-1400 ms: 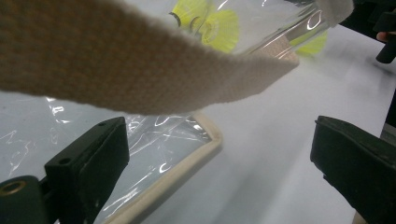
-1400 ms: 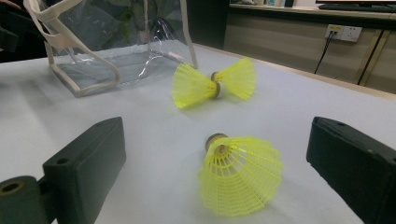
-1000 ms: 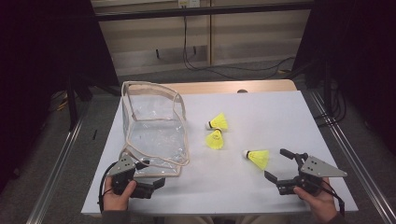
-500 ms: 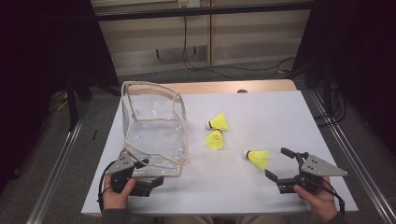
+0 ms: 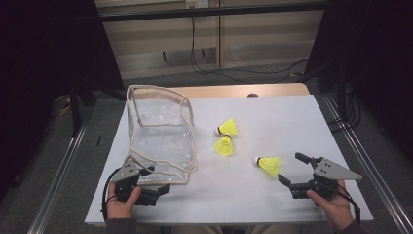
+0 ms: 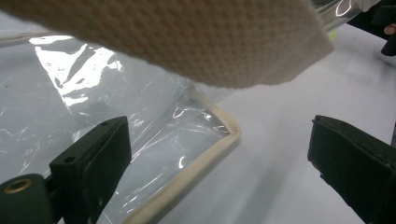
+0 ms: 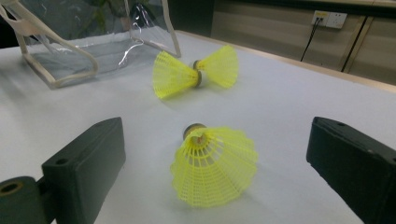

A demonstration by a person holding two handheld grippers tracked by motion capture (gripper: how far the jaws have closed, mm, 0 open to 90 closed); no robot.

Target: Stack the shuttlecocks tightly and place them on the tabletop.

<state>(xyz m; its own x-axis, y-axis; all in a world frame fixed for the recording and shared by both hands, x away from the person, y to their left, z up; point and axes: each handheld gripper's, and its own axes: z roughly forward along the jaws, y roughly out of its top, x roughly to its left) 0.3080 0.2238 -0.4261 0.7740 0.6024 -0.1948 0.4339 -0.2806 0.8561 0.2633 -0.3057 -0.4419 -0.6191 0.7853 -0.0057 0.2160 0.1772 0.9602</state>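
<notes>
- A white counter (image 5: 292,126) stands in a dim room; a clear bag (image 5: 160,131) sits at its left, three yellow shuttlecocks lie right of it
- The right hand-held gripper (image 5: 295,170) has its jaws apart, and the near shuttlecock (image 5: 269,165) lies on its side just ahead of them; closing on the mesh skirt could crush it, or nudge the light thing away
- The left hand-held gripper (image 5: 158,181), jaws apart, straddles the bag's near trim (image 6: 205,161); the slick film could slip free, or the bag could collapse
- The two far shuttlecocks (image 5: 225,137) touch, so one could roll
</notes>
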